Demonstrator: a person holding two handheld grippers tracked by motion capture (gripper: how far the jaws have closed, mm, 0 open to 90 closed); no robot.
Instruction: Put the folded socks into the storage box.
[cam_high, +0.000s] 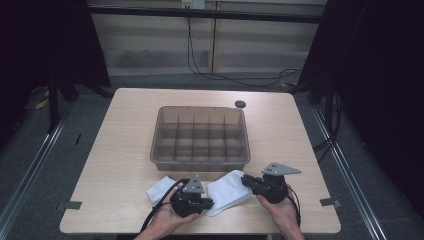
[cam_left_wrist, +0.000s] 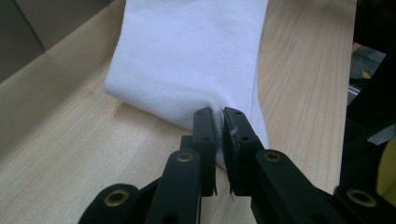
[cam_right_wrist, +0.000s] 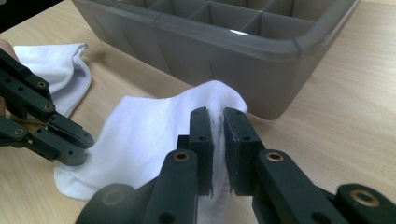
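In the high view, a person is working at the near edge of the desk (cam_high: 125, 150), where a white sock (cam_high: 231, 192) is lying just in front of the divided bin (cam_high: 200, 162). The left gripper (cam_high: 206, 203) is biting the sock's near-left end and the right gripper (cam_high: 246, 180) is biting its far-right end, close to the bin's near wall. A second sock (cam_high: 159, 189) is lying apart to the left, by the left hand. In the left gripper view, the jaws are clenching a thin fold at the sock's (cam_left_wrist: 187, 60) edge, cloth showing between the pads, the rest spreading flat across the desk away from them. In the right gripper view, the jaws are pinching a raised peak of the sock (cam_right_wrist: 140, 135), bunching it just before the bin (cam_right_wrist: 233, 56), while the left gripper (cam_right_wrist: 77, 156) is holding the opposite end, low on the desk. The step in hand appears to be folding or stretching the sock; doing it well probably means keeping both pinches firm, lifting evenly so no cloth is dragging, and staying clear of the bin wall and the other sock (cam_right_wrist: 60, 70).
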